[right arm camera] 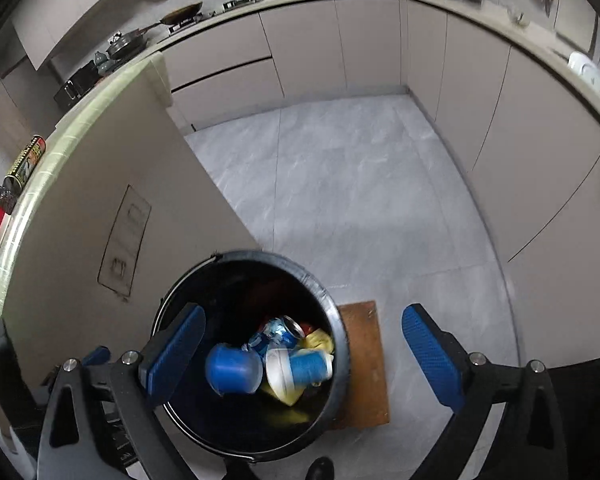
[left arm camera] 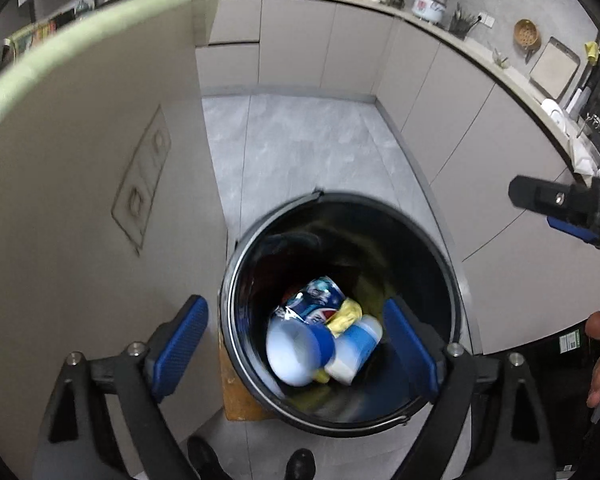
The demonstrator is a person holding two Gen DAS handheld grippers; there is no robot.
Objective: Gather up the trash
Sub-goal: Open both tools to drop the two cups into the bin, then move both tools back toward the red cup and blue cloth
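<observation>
Progress: several pieces already lie at the bottom of the round black plastic bin [left arm camera: 342, 208], so at least part of the collecting looks done. Both tongs hang over it with nothing in them, which reads as the end of a drop.

Left to do: neither view shows loose rubbish on the grey tiled floor [left arm camera: 300, 148]. The red-and-black tin [right arm camera: 25, 164] on the pale counter edge at left of the right view may or may not be rubbish; I cannot tell.

Bin, place: lower centre of both views, standing on a brown wooden board [right arm camera: 362, 360] beside the beige cabinet side panel [left arm camera: 80, 200]; its mouth faces straight up at the cameras.

White-and-blue plastic cup [left arm camera: 296, 350]: lying on its side, its long axis slanting from lower left to upper right in the left view, its blue band toward the upper right.

Second white-and-blue cup [left arm camera: 358, 346]: also on its side, touching the first.

Crushed blue drinks can [left arm camera: 314, 300]: just above the cups in the frame, tipped; in the right view its open end points to the upper right.

Crumpled yellow wrapper [left arm camera: 346, 312]: tucked between can and cups.

Left gripper [left arm camera: 296, 344]: jaws spread wide, holding nothing, the bin's contents seen between the blue pads.

Right gripper [right arm camera: 304, 354]: jaws spread wide and empty, one pad over the bin, the other over the floor.
</observation>
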